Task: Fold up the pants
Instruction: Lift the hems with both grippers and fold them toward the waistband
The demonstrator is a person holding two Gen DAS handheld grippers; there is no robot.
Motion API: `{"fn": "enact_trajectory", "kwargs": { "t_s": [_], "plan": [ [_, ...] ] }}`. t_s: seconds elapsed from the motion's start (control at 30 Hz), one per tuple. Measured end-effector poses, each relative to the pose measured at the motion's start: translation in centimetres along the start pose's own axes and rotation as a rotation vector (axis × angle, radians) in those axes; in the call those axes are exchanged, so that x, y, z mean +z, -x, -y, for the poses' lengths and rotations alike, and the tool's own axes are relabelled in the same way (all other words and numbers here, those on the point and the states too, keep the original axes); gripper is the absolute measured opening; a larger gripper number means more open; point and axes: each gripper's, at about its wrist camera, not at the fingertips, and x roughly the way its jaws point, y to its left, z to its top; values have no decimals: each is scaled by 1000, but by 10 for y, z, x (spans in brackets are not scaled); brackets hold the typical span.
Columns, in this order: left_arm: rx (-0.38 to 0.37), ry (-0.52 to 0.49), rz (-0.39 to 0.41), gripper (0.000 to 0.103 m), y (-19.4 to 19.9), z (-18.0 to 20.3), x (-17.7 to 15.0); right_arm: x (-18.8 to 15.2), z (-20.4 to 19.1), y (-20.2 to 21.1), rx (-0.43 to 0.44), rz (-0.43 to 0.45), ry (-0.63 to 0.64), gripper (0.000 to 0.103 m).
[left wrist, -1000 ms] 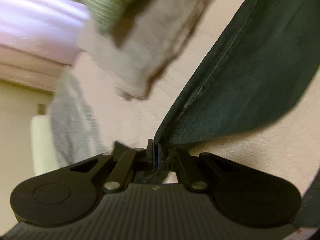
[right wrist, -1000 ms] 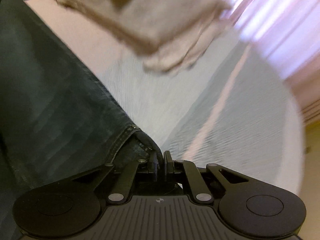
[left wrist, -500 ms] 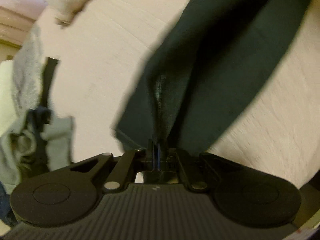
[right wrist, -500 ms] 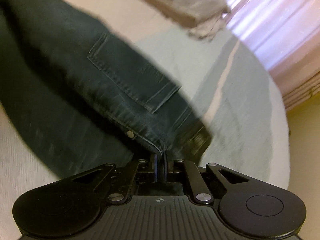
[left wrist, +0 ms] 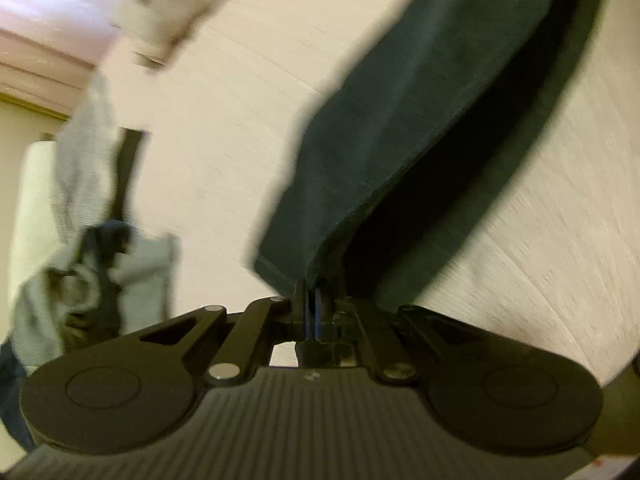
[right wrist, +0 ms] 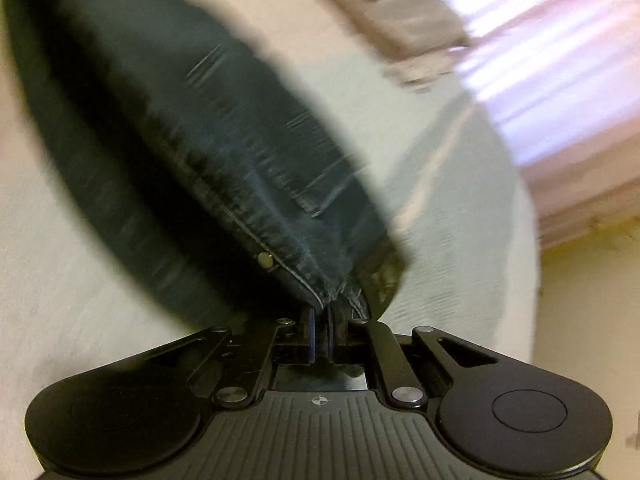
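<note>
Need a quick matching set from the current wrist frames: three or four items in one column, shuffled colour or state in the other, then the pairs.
Column 1
1. left gripper
2. jeans rivet
3. grey garment
4. folded stack

Column 2
A. heaped at the bed's edge with a dark strap
B. small metal disc near the seam above the right gripper
C. shut on the dark jeans
D. beige cloth with green on top, near the pink curtain

Pairs: 1-C, 2-B, 3-A, 4-D
</note>
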Motion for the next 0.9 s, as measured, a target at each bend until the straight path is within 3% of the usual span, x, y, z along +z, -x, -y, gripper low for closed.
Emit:
{"fn": "enact_trajectory", "kwargs": {
  "t_s": [0.1,0.23,0.33,0.4,0.43,0.53,0.6,0.77,0.9],
  "plan": [
    [-24,-36,-35,2,-14,27,-7,-12,-27,-20,21,-13,35,2],
    [-37,-73,-66,1,-18,43,-6,-20,-25,-29,33,-63,-99,2],
    [-43,-67,-78,1,-11,38,-2,-28,-6,-18,55,-115,-375,4],
    [-46,-54,-88,1,-6,35,1,-44,16,-7,95,-119,-703,10],
    [-46,-47,-92,1,-5,33,1,-54,24,-1,117,-107,-854,13],
    [-44,-31,-104,1,-3,24,7,-81,46,3,168,-16,-1304,41],
    [-37,-32,-109,1,-1,21,11,-92,60,-7,202,48,-1523,42],
    [-26,-36,-117,1,3,12,17,-109,75,-40,265,107,-1806,45],
    [-26,-76,-117,1,3,18,18,-128,73,-59,273,135,-1941,46]
  ]
}}
